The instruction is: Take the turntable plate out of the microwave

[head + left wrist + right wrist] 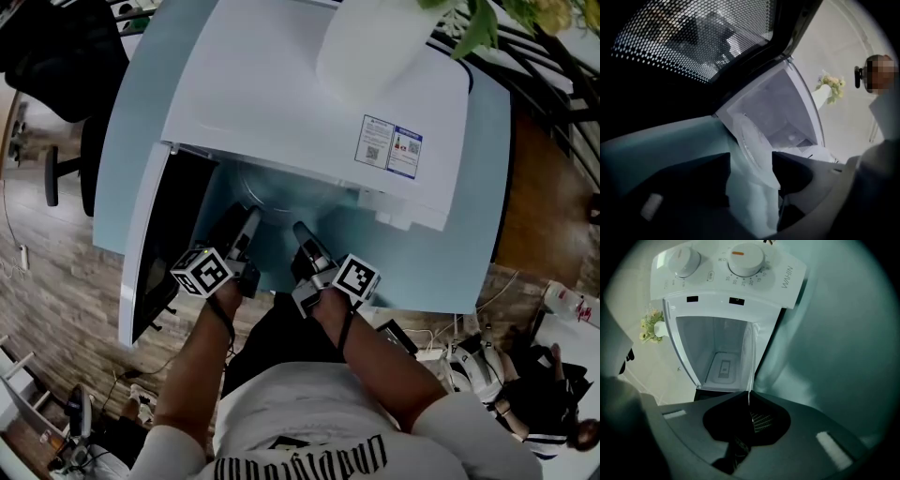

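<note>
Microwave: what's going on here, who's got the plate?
A person works at the open microwave with a gripper in each hand; its door is swung wide. The right gripper is pinched shut on the rim of the glass turntable plate, which sits at the mouth of the cavity. The left gripper has its jaws apart, the plate's rim between them, not clamped.
</note>
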The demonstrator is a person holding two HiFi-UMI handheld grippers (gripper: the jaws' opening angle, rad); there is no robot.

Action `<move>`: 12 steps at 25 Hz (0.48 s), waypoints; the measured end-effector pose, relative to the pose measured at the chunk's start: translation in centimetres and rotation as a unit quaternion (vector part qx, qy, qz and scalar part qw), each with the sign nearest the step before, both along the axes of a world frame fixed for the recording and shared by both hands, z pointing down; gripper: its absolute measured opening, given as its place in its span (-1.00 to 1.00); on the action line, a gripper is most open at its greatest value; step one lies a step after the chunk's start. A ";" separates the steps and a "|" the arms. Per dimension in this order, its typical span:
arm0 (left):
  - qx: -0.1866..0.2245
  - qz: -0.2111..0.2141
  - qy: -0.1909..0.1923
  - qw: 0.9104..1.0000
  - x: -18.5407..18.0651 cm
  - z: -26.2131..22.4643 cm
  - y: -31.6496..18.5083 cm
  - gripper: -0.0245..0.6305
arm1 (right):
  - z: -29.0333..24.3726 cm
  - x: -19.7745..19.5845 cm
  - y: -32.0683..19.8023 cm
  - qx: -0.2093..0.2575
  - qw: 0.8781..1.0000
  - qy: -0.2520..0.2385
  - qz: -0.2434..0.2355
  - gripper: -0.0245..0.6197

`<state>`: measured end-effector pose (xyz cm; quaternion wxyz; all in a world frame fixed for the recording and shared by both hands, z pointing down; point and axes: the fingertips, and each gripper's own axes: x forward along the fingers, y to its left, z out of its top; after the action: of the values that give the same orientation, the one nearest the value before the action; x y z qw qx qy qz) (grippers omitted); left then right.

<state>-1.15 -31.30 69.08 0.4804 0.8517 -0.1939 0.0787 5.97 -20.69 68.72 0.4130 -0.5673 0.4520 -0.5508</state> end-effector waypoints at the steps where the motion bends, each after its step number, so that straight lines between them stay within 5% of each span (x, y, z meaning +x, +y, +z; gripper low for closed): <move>1: -0.009 -0.004 0.004 1.000 -0.1 0.3 0.0 0.02 | -0.1 -0.1 0.1 0.000 1.000 -0.003 0.001 -0.89; 12: -0.094 -0.043 0.106 0.989 1.8 0.2 -1.0 0.03 | -0.5 -0.8 1.7 -0.001 1.000 0.003 -0.008 -0.89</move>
<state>0.60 -32.28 69.27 0.5791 0.7972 -0.1701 -0.0149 5.17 -19.01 68.24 0.4067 -0.5658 0.4576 -0.5524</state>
